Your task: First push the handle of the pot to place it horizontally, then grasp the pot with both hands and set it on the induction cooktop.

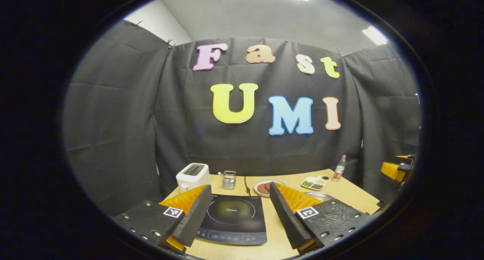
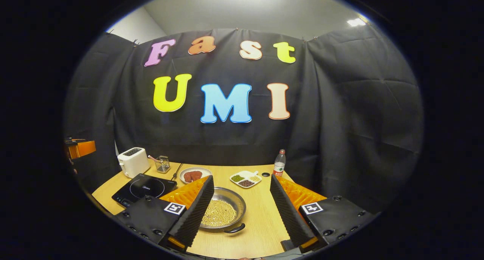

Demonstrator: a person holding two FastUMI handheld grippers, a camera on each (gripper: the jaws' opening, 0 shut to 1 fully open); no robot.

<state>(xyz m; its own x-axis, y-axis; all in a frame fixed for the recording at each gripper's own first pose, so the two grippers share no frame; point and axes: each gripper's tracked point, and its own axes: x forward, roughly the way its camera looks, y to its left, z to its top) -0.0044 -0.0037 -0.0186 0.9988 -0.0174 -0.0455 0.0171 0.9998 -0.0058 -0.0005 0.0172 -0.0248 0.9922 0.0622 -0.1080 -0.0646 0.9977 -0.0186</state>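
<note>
Tabletop pot [image 2: 222, 210] lies between right claw [image 2: 242, 210] fingers.

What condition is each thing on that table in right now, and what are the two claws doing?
pot: on table, holding yellowish beans, off the cooktop.
induction cooktop: bare, nothing on it.
toaster: upright, slots empty.
bottle: upright, capped.
plate: holds reddish pieces.
left gripper: open, holding nothing.
right gripper: open, holding nothing.

At the back of the table [image 2: 261, 218]: a white toaster [image 2: 133, 161], a wire caddy [image 2: 162, 164], a plate of meat [image 2: 194, 174], a divided dish [image 2: 246, 179], a bottle [image 2: 279, 163].
</note>
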